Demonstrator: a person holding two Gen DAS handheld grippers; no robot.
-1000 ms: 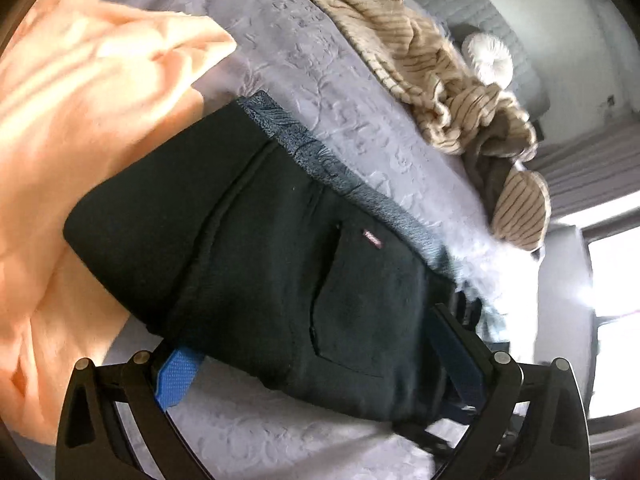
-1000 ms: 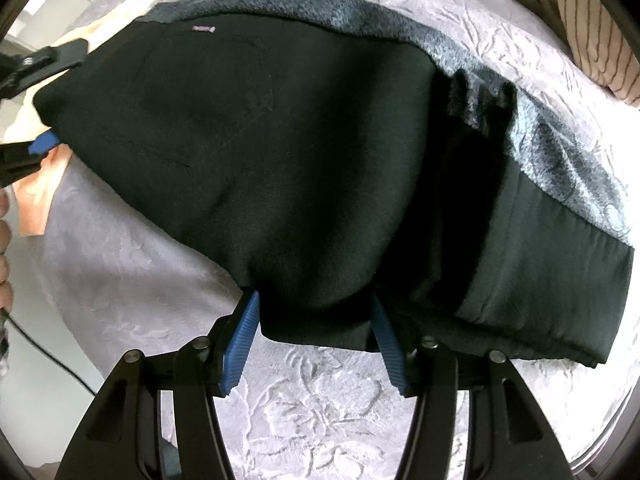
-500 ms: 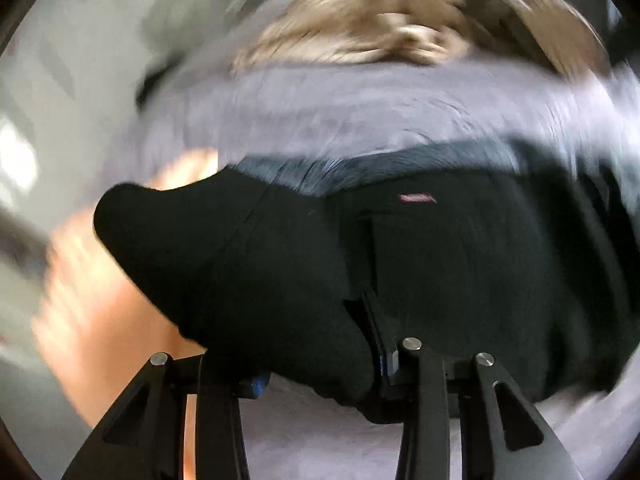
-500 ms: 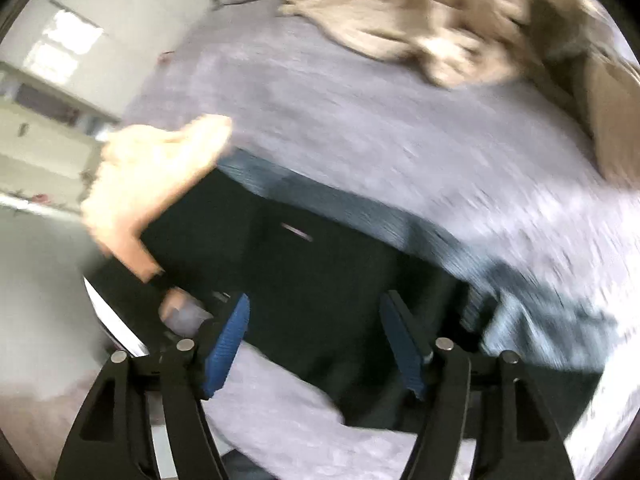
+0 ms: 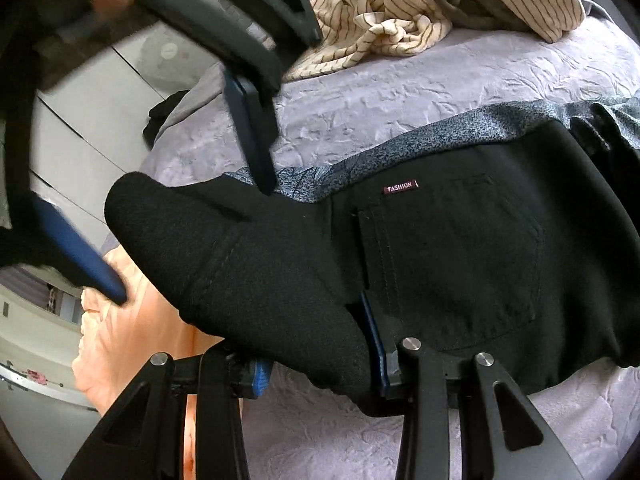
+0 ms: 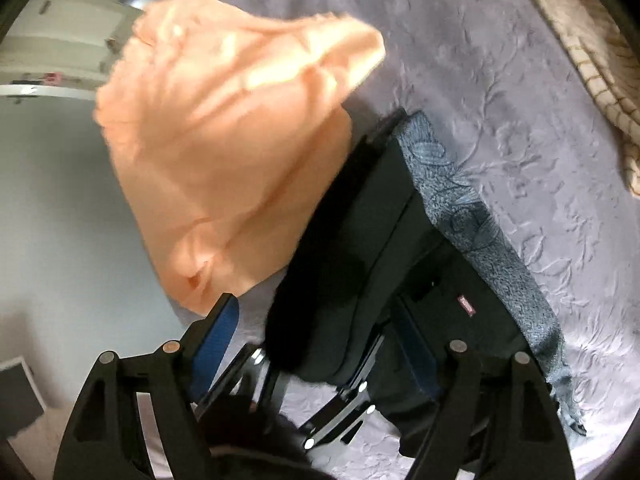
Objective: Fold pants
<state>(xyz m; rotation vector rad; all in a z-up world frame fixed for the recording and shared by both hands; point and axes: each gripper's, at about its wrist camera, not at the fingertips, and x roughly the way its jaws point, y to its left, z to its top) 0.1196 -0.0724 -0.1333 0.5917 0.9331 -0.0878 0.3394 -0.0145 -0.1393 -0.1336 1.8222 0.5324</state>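
Gripping one black pants — left tool; right tool opening, empty — one peach cloth.

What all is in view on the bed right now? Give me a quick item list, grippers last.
pants: one, black, folded on the bedspread, grey patterned lining showing along the far edge
label: one, maroon, above the back pocket
orange cloth: one, beside the pants' left end
striped garment: one heap, cream with dark stripes, far side of the bed
bedspread: one, lilac, embossed
left gripper: black with blue pads, shut on the pants' near edge
right gripper: black with blue pads, jaws opening, above the pants' left end, nothing clamped
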